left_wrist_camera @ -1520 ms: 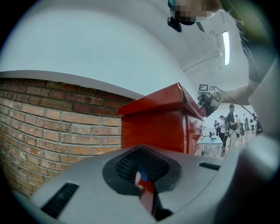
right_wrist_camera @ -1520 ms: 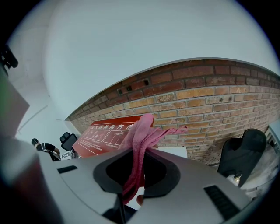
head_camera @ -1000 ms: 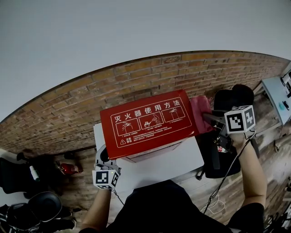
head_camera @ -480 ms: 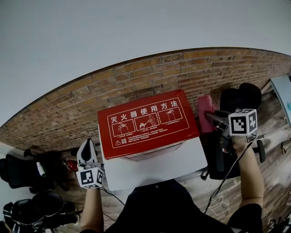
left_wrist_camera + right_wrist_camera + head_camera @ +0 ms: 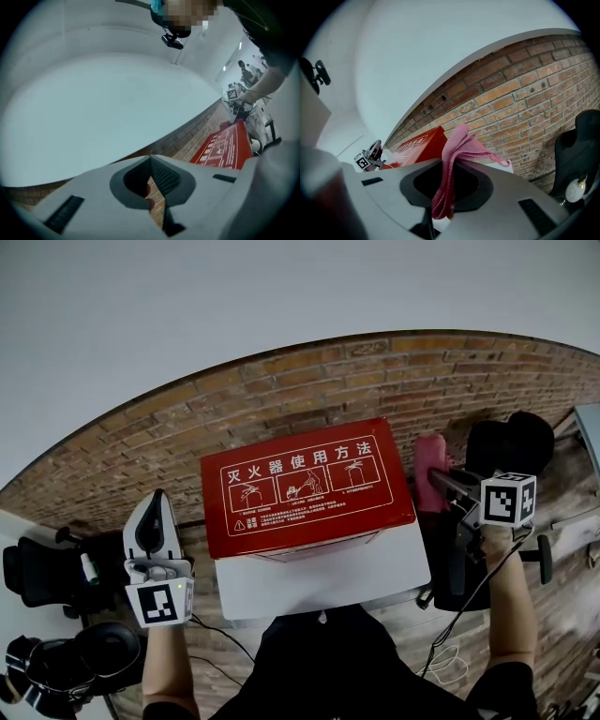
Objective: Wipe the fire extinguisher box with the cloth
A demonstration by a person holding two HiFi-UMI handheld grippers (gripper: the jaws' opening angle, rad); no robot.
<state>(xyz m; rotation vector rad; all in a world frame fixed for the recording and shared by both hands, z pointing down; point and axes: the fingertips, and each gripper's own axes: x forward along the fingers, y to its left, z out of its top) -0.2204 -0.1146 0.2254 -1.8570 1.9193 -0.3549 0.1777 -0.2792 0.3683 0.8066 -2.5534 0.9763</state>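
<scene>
The red fire extinguisher box (image 5: pixel 305 487) with white printed instructions lies on a white table (image 5: pixel 323 582) in front of a brick wall; its top also shows in the left gripper view (image 5: pixel 225 147) and its corner in the right gripper view (image 5: pixel 422 145). My right gripper (image 5: pixel 439 479) is just right of the box, shut on a pink cloth (image 5: pixel 430 468) that hangs folded from its jaws (image 5: pixel 452 173). My left gripper (image 5: pixel 153 526) is off the table's left side, well clear of the box, jaws closed on nothing (image 5: pixel 152 192).
A brick wall (image 5: pixel 281 399) runs behind the box. A black office chair (image 5: pixel 511 442) stands to the right behind the right gripper. More dark chairs (image 5: pixel 47 573) and a red object sit on the floor at the left.
My left gripper has swung away from the box's front left corner out to the left, off the table. The right gripper with the cloth has drawn slightly right, away from the box's edge.
</scene>
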